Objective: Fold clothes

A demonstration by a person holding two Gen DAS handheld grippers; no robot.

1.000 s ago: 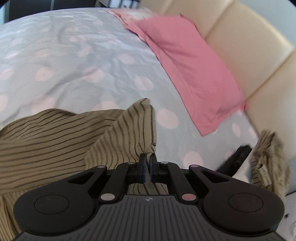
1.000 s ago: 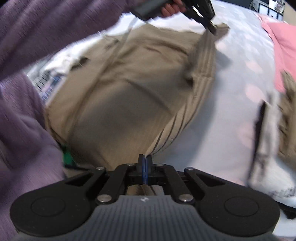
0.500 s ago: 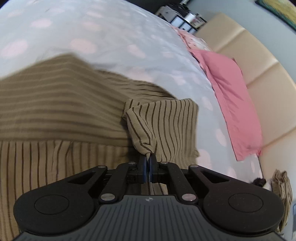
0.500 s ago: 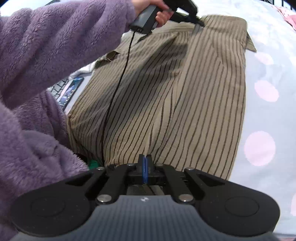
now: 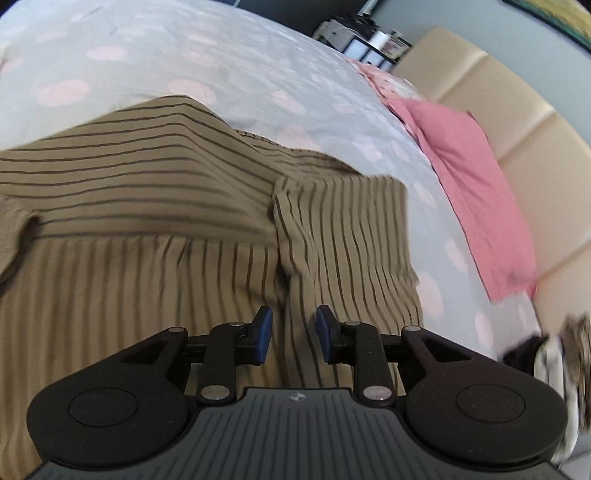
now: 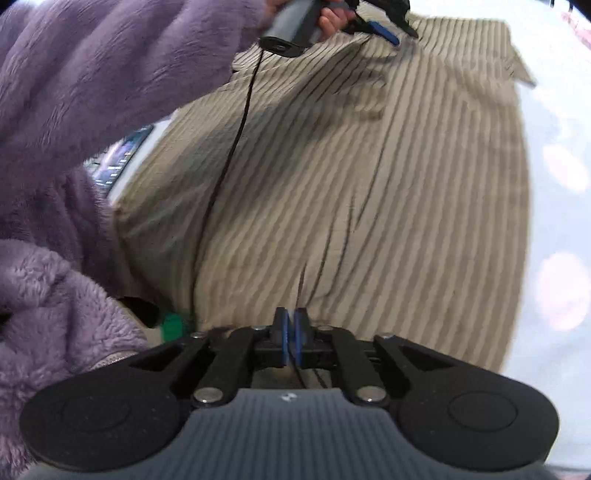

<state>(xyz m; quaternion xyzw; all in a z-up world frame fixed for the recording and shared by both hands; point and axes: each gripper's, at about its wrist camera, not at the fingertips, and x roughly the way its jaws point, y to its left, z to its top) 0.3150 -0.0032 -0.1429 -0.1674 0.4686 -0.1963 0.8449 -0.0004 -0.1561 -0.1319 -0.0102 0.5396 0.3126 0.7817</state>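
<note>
Your left gripper has its jaws parted, with a clear gap between the blue pads and nothing held; a ridge of the striped shirt runs under that gap, but the pads do not pinch it. Your right gripper has its jaws nearly together, with only a thin slit between the blue pads; the hem of the shirt reaches the fingertips, yet the right wrist view is blurred and you cannot tell whether any cloth is caught there. The shirt, tan with dark thin stripes, lies spread flat on the bed. One folded flap lies across the body with its stripes running a different way. In the right wrist view your left hand holds the left gripper over the far end of the shirt, and a black cable hangs from its handle across the cloth. Your purple fleece sleeve fills the left side of that view. The bed cover is pale grey-blue with pink dots. A pink pillow lies along the head of the bed against the cream padded headboard. A small heap of other clothes sits at the bed's right edge, below the pillow in the left wrist view.
</note>
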